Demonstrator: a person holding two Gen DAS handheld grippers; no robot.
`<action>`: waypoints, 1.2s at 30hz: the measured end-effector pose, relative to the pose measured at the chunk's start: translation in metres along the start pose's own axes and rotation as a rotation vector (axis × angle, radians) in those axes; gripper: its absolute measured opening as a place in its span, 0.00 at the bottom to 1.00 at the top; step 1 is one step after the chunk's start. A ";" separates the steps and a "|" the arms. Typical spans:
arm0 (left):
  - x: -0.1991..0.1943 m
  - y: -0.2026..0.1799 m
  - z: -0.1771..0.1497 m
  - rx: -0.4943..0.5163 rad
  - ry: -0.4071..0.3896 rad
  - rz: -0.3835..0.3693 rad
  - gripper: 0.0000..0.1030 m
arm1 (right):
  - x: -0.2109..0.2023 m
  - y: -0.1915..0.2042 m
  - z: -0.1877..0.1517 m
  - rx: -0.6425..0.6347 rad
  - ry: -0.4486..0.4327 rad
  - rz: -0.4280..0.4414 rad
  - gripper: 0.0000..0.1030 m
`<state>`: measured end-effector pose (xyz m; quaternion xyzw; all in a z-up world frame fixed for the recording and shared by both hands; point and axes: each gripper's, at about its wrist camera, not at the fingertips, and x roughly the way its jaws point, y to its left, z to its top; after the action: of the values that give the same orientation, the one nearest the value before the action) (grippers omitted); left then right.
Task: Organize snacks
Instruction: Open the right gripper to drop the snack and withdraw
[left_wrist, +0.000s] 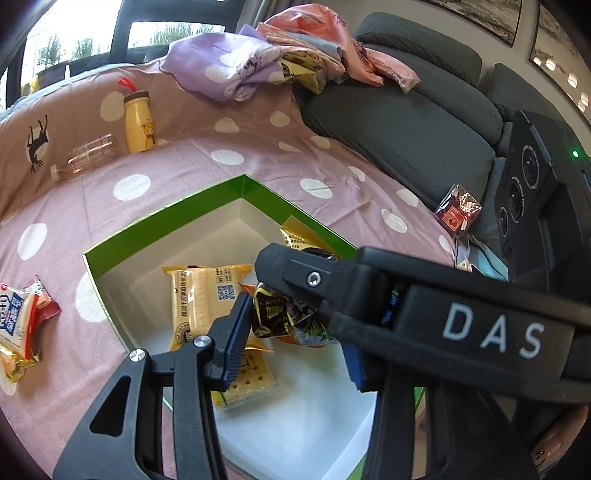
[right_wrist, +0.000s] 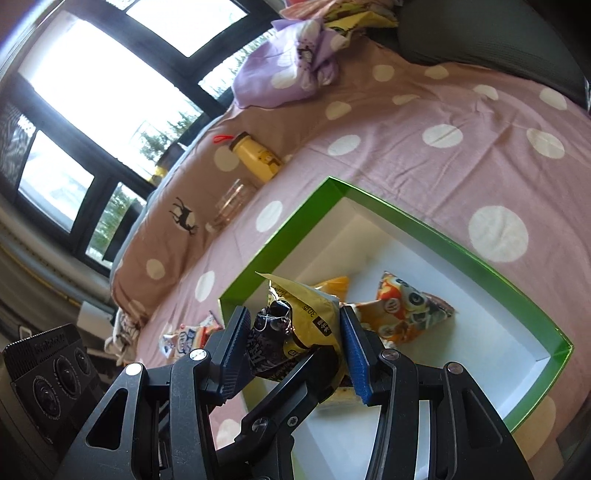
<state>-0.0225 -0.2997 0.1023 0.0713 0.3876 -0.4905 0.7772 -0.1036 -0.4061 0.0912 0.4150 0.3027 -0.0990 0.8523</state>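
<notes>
The right hand-held gripper (right_wrist: 293, 341) was clamped on a yellow-black snack packet (right_wrist: 295, 325) over the green box (right_wrist: 443, 236) on the bed; the left hand-held gripper (left_wrist: 291, 332) stood apart around a dark snack bag (left_wrist: 288, 314).

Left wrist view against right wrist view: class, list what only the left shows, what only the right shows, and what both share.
Only the left wrist view shows the grey sofa cushions and a red clear-wrapped snack at the blanket's edge.

Only the right wrist view shows the large window and an orange cartoon packet in the box.

Both show the green box on the dotted blanket, the yellow bottle, and a dark-and-yellow snack packet between gripper fingers.
</notes>
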 end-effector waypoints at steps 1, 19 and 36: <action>0.003 0.000 0.000 -0.003 0.009 -0.004 0.44 | 0.000 -0.002 0.000 0.007 0.003 -0.005 0.50; 0.024 0.004 0.001 -0.036 0.064 0.003 0.42 | 0.018 -0.021 0.003 0.097 0.057 -0.006 0.50; 0.035 0.019 -0.001 -0.106 0.092 0.037 0.44 | 0.037 -0.023 0.006 0.118 0.084 -0.028 0.50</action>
<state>0.0003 -0.3144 0.0728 0.0598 0.4469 -0.4511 0.7702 -0.0817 -0.4222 0.0567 0.4639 0.3376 -0.1112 0.8114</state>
